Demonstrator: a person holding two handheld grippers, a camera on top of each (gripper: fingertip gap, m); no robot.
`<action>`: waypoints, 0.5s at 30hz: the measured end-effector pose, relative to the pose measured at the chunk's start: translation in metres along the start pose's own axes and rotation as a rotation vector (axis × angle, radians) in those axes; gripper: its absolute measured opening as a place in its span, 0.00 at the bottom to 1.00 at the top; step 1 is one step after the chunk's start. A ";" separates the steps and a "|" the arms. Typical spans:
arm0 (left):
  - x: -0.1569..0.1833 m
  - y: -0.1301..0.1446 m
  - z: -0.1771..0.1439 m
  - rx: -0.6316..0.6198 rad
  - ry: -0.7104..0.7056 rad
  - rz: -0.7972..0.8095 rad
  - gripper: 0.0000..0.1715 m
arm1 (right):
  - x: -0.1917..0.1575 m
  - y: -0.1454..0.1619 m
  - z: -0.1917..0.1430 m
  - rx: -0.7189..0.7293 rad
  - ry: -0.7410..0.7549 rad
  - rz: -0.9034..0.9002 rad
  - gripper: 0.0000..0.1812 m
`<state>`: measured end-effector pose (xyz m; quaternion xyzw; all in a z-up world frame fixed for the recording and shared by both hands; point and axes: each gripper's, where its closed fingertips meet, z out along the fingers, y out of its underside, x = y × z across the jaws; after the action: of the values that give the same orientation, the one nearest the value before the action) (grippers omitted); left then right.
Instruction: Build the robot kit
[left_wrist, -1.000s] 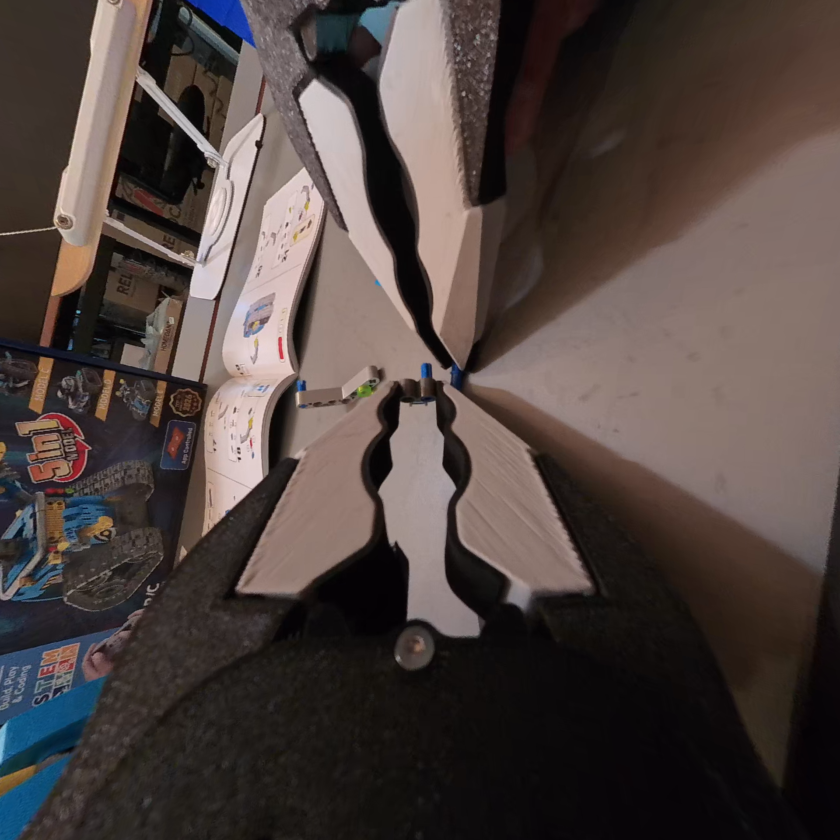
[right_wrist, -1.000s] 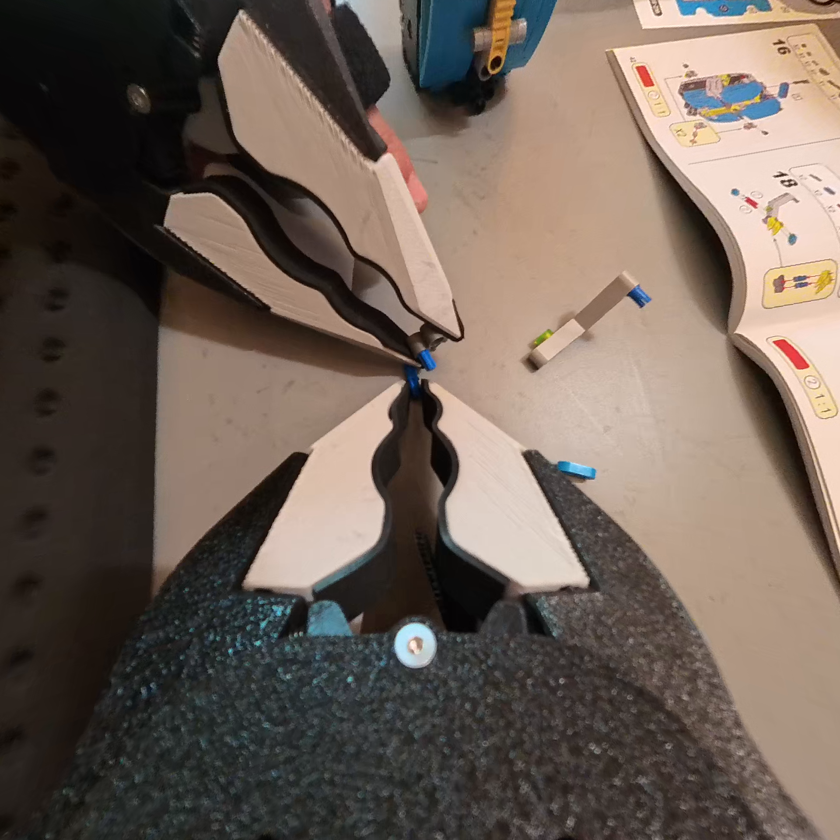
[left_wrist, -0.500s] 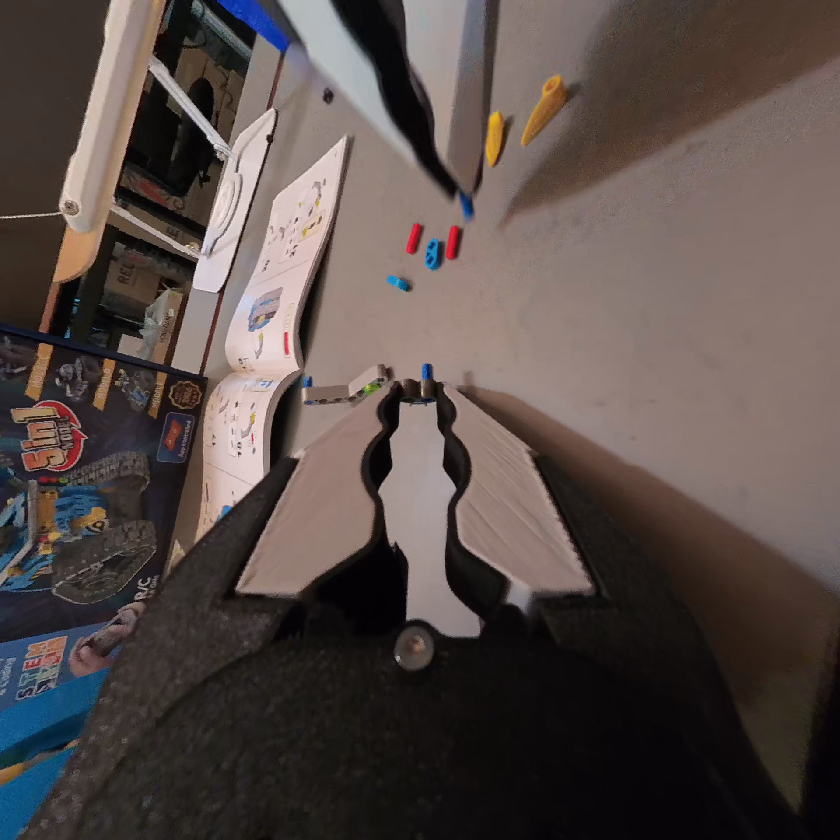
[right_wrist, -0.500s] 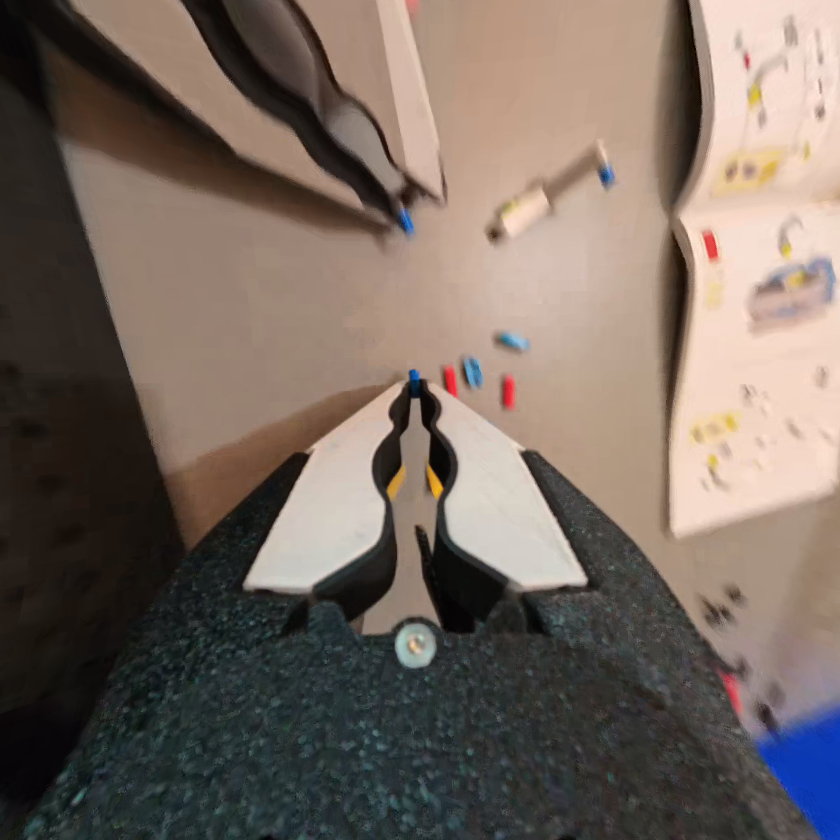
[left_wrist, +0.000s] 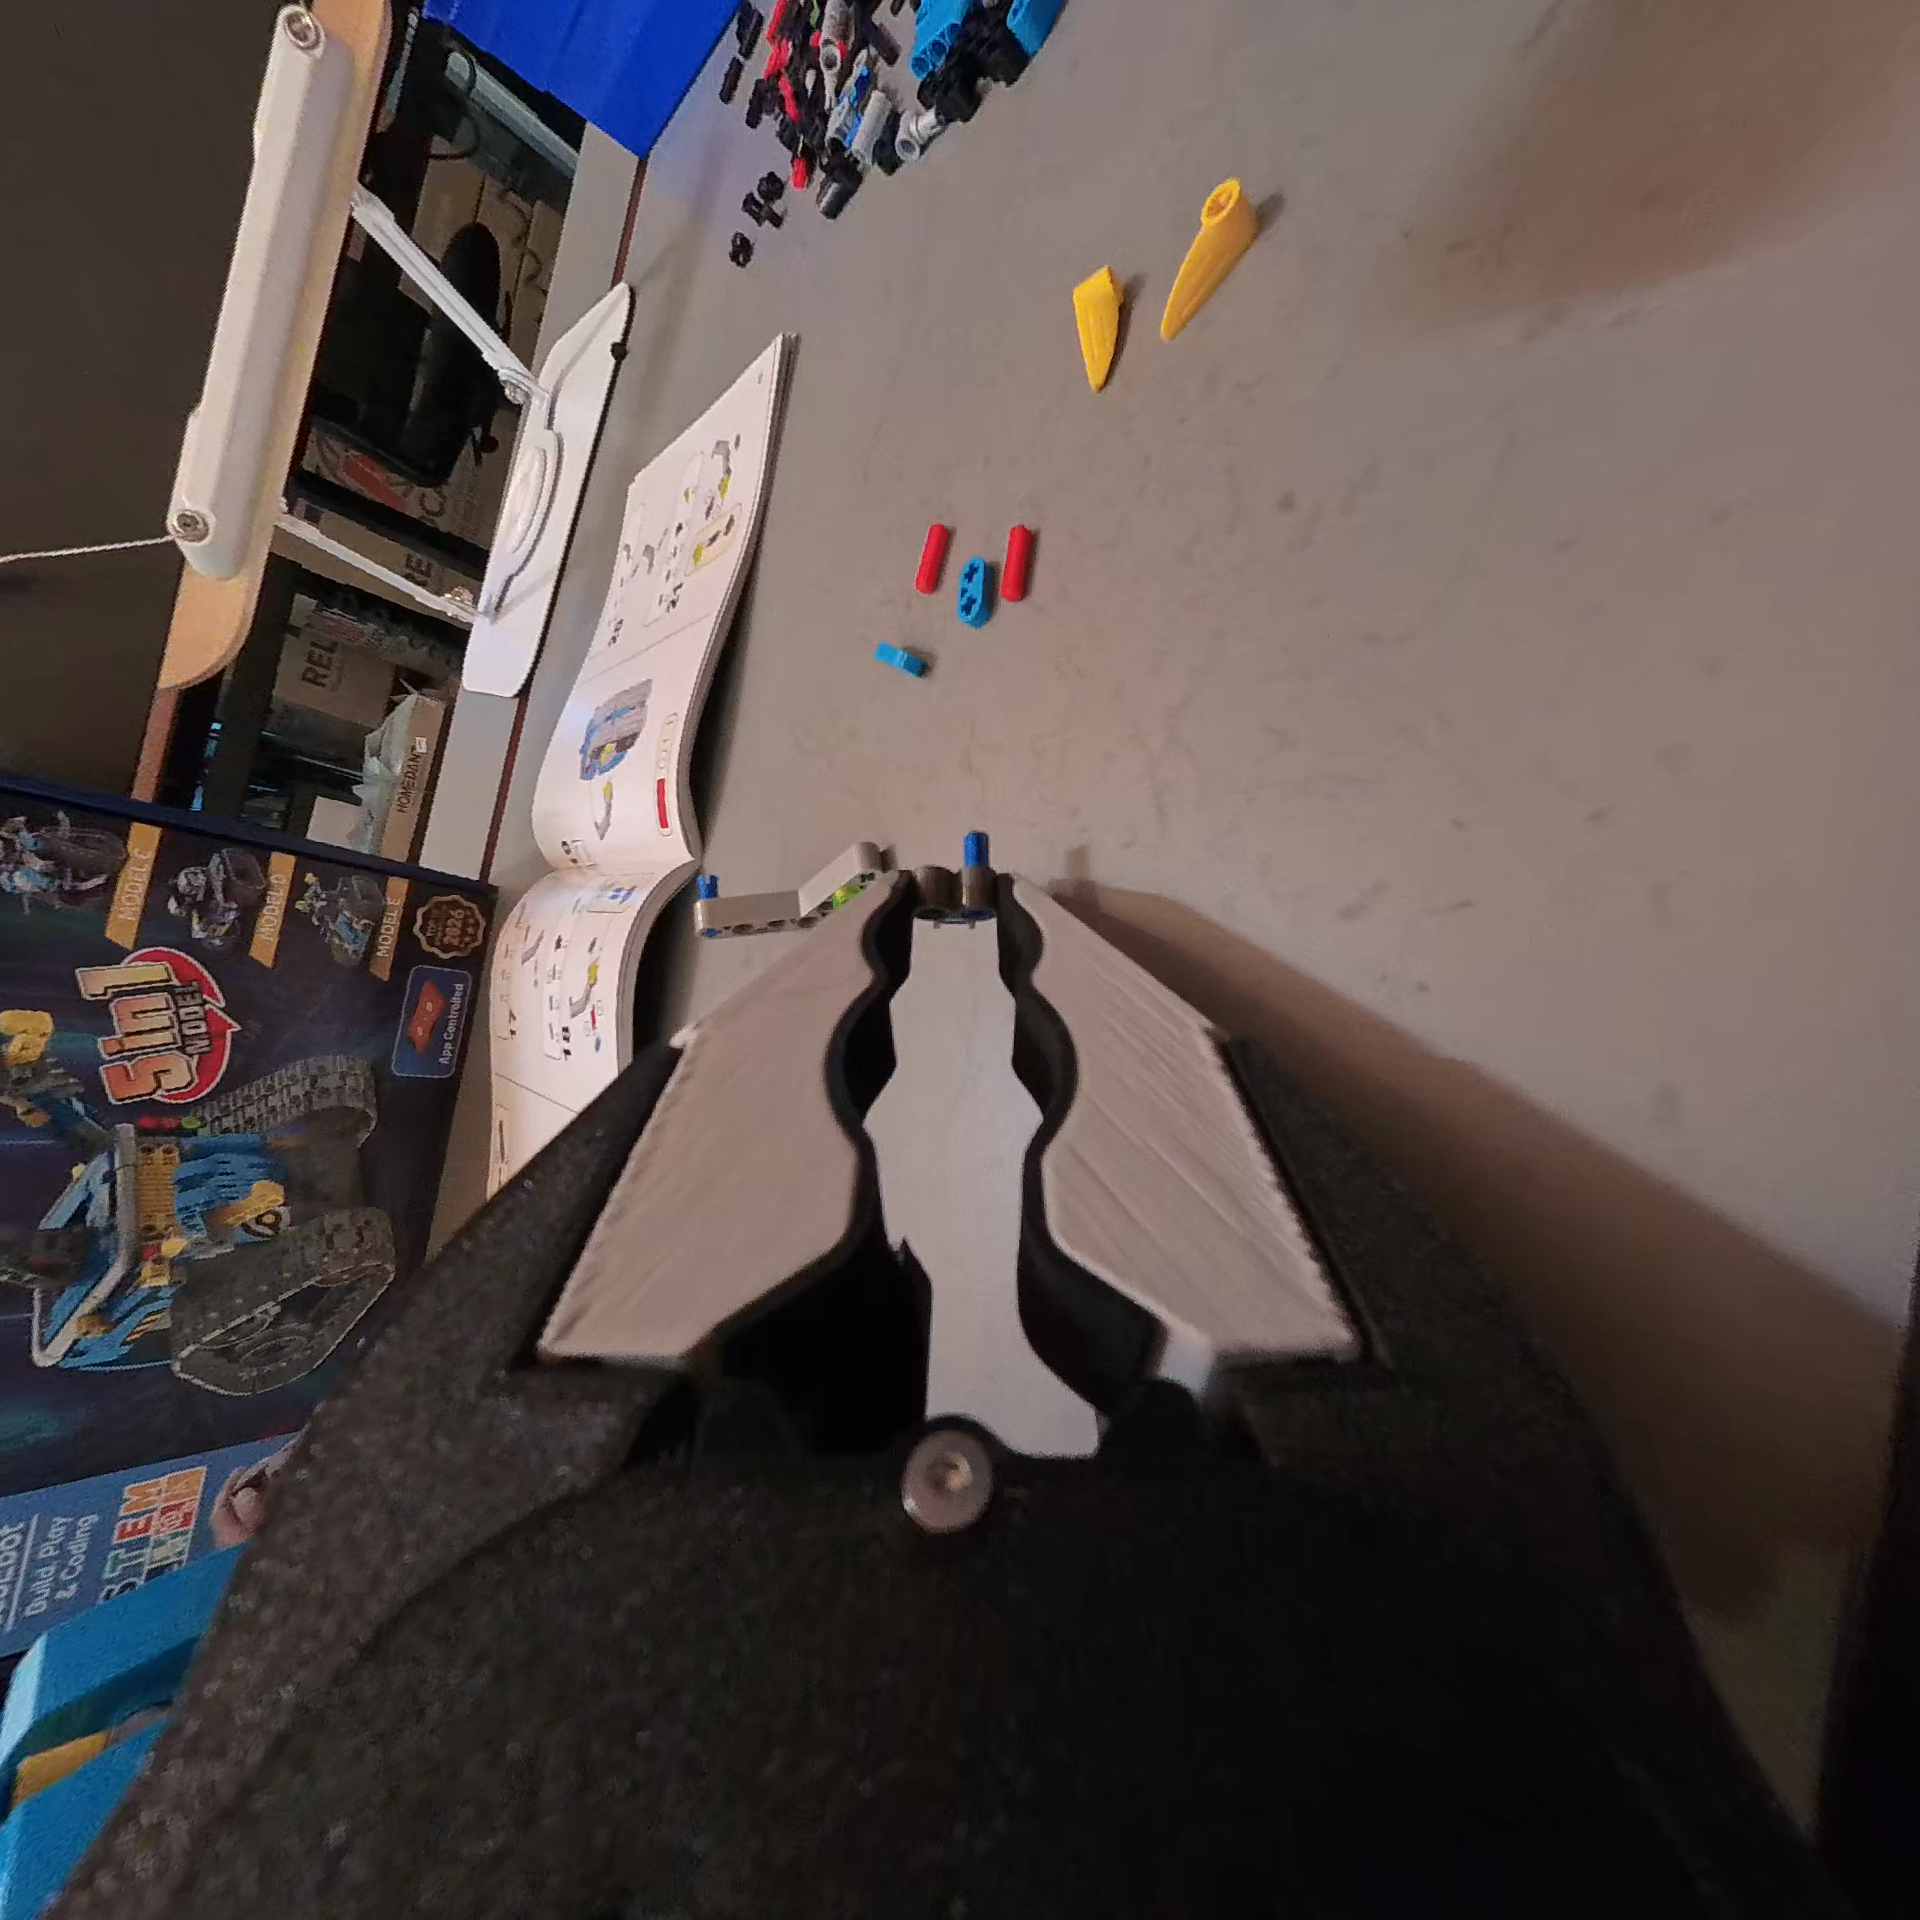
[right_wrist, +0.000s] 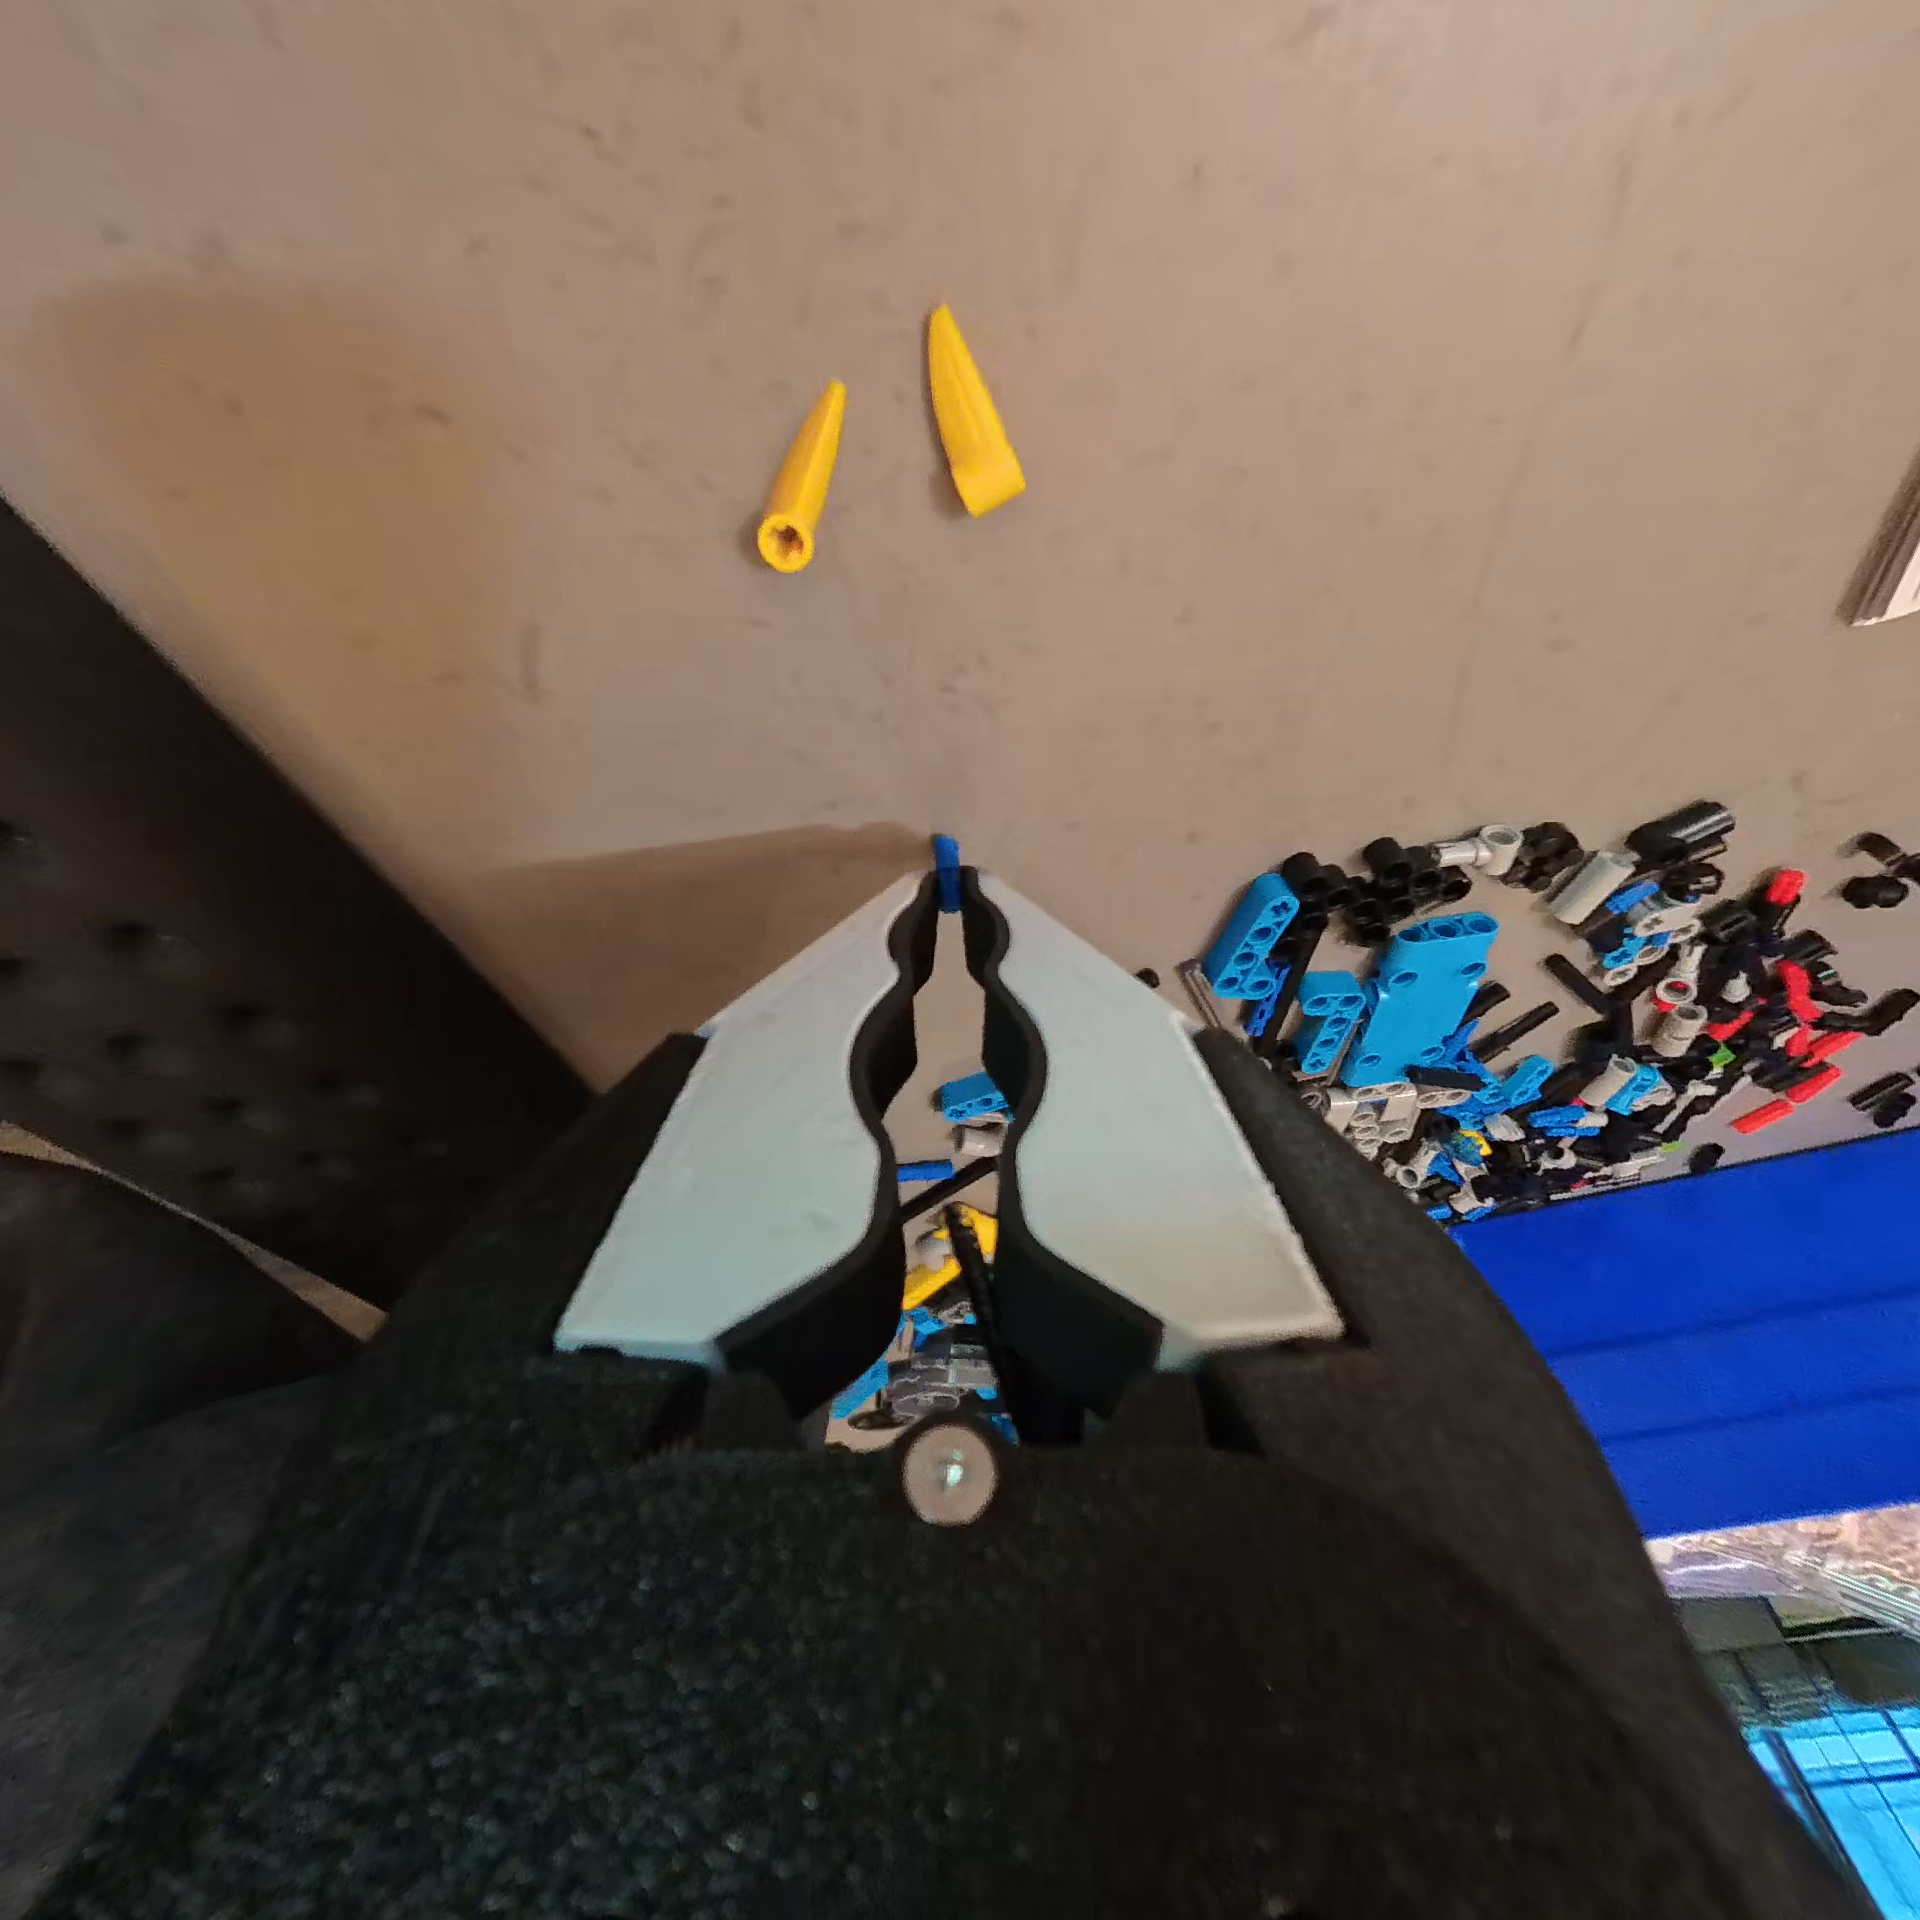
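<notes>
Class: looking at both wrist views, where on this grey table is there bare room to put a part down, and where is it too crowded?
Bare: the table between the yellow cones and the left gripper; also the stretch beyond the cones in the right view. Crowded: the parts pile by the blue sheet, and the strip by the booklet holding the red pins and grey beam.
</notes>
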<state>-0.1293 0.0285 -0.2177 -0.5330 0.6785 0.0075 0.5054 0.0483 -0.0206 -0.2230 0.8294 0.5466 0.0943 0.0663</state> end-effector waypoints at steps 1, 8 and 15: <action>0.000 0.000 0.000 -0.002 0.001 0.001 0.09 | 0.000 0.001 0.001 -0.009 -0.003 -0.003 0.02; 0.001 0.001 0.000 -0.007 0.004 0.006 0.09 | 0.000 -0.004 0.002 -0.021 -0.004 -0.032 0.02; 0.001 0.003 -0.001 -0.007 0.006 0.012 0.09 | -0.002 -0.005 0.002 -0.023 -0.031 -0.029 0.04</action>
<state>-0.1320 0.0290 -0.2197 -0.5308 0.6830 0.0112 0.5017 0.0436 -0.0201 -0.2261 0.8218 0.5566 0.0870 0.0858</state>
